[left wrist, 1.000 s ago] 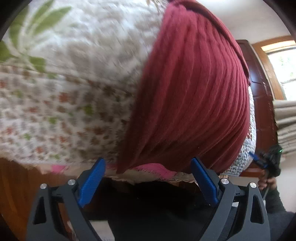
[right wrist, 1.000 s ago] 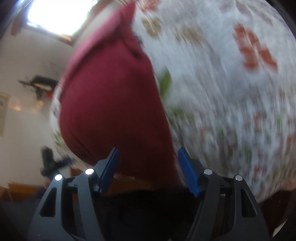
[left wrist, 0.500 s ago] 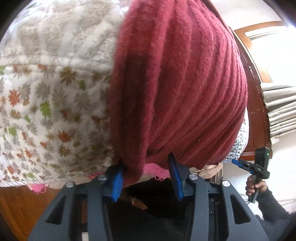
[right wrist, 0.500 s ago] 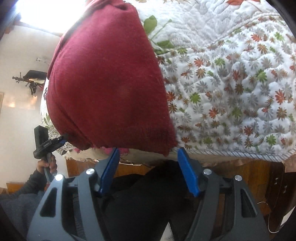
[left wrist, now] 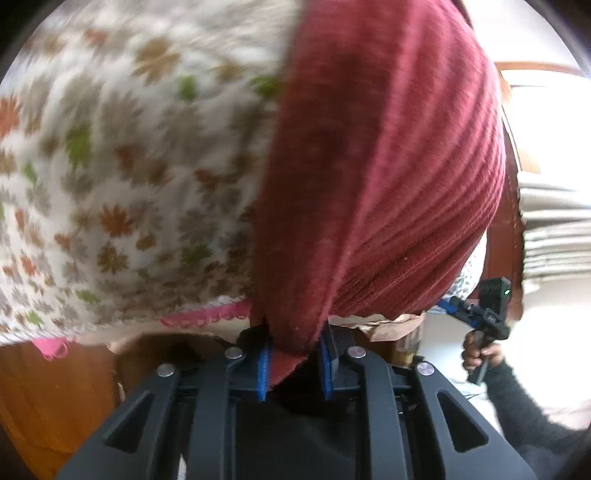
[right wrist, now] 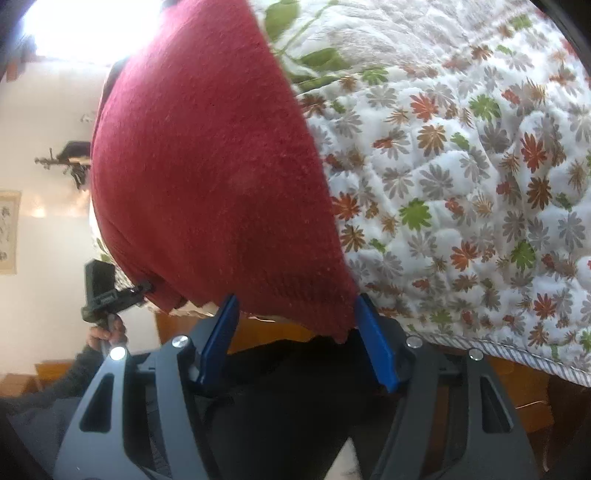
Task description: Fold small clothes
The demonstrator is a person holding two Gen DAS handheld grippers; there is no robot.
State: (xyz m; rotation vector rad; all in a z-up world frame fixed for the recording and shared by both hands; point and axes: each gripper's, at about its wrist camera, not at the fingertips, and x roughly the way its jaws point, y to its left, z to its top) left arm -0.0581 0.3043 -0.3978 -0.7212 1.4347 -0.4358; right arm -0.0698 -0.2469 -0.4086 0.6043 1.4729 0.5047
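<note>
A dark red ribbed knit garment [left wrist: 388,166] lies on a floral quilt [left wrist: 129,166] at the bed's near edge. My left gripper [left wrist: 293,363] is shut on the garment's near corner, and the cloth bunches between its blue pads [left wrist: 264,365]. In the right wrist view the same red garment [right wrist: 214,177] fills the middle. My right gripper [right wrist: 295,339] stands open, its blue pads [right wrist: 375,347] on either side of the other near corner, whose hem hangs between them without being pinched. The right gripper [left wrist: 480,314] also shows at the far right of the left wrist view.
The floral quilt [right wrist: 461,184] covers the bed, with a pink trim [left wrist: 207,314] along its near edge. A wooden bed frame [left wrist: 48,398] runs below. A bright window [right wrist: 85,29] and a white wall [right wrist: 40,140] lie beyond. A person's hand [right wrist: 107,334] holds the left gripper's handle.
My left gripper has gone from wide open to shut on the garment's corner. My right gripper has moved in toward the other corner and stays open.
</note>
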